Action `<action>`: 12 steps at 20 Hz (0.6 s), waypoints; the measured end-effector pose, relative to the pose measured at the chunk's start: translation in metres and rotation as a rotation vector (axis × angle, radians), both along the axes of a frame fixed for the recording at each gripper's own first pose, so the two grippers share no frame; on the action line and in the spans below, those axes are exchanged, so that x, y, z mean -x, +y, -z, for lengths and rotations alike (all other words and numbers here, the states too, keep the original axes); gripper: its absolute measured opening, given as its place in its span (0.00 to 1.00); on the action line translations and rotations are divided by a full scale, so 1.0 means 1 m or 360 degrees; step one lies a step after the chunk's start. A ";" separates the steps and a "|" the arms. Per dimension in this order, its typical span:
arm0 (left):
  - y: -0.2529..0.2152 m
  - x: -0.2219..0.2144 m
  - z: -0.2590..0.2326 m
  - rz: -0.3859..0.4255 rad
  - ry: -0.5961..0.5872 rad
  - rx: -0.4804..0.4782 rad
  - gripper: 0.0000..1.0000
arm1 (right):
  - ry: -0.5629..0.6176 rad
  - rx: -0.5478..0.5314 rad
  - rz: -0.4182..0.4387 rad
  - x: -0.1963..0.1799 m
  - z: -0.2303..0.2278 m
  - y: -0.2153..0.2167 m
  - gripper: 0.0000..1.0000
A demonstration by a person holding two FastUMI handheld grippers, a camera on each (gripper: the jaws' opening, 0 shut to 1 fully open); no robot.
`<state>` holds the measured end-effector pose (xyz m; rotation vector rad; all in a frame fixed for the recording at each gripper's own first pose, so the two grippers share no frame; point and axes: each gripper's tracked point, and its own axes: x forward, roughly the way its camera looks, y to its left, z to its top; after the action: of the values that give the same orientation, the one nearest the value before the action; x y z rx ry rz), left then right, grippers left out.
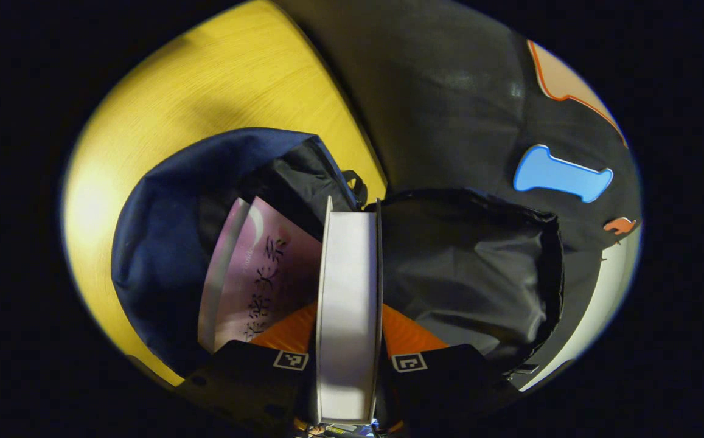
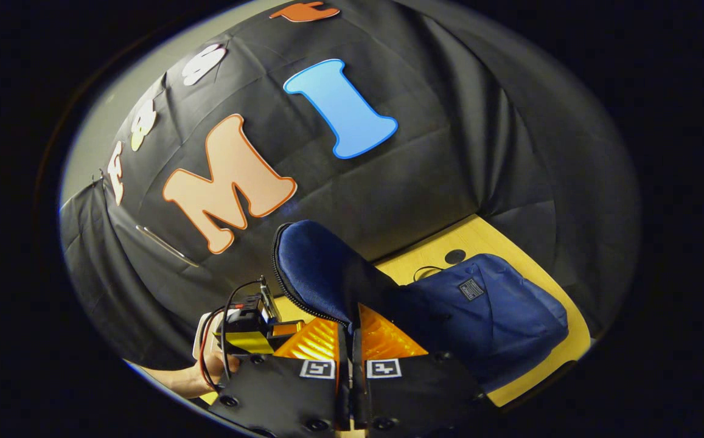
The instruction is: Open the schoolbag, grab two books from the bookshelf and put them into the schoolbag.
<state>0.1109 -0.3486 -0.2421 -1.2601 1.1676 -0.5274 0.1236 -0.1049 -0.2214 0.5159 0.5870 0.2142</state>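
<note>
- Now a white book [image 1: 348, 310] is clamped edge-on in the left tool [image 1: 349, 362], right above the open schoolbag [image 1: 163, 243] on the desk [image 1: 205, 79].
- A pink book [image 1: 254, 274] is already lodged inside the schoolbag.
- Stiff and probably fairly heavy, the white book is best held near its spine.
- The schoolbag's soft flap [image 2: 321, 267] is pinched upright by the clenched right tool [image 2: 350, 365].

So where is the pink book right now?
In the left gripper view the pink book sits inside the open blue schoolbag on the yellow table, just left of the white book that the left gripper is holding.
</note>
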 end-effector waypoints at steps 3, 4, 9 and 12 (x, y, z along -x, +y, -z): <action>0.003 0.003 0.010 0.0039 0.0023 -0.0107 0.42 | 0.0009 0.0018 0.0007 -0.002 0.005 0.000 0.05; 0.006 0.004 0.016 0.0057 0.0018 -0.0184 0.46 | 0.0014 0.0017 0.0008 0.000 0.005 0.001 0.06; 0.022 0.005 0.019 0.0195 -0.0193 -0.0496 0.65 | 0.0019 0.0055 -0.0005 0.000 0.009 0.009 0.06; 0.048 -0.002 0.020 0.0238 -0.0334 -0.0747 0.69 | 0.0024 0.0064 -0.0004 0.000 0.010 0.011 0.05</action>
<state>0.1126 -0.3005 -0.2620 -0.7030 1.1292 -0.4490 0.1232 -0.0943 -0.2316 0.4785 0.6054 0.2006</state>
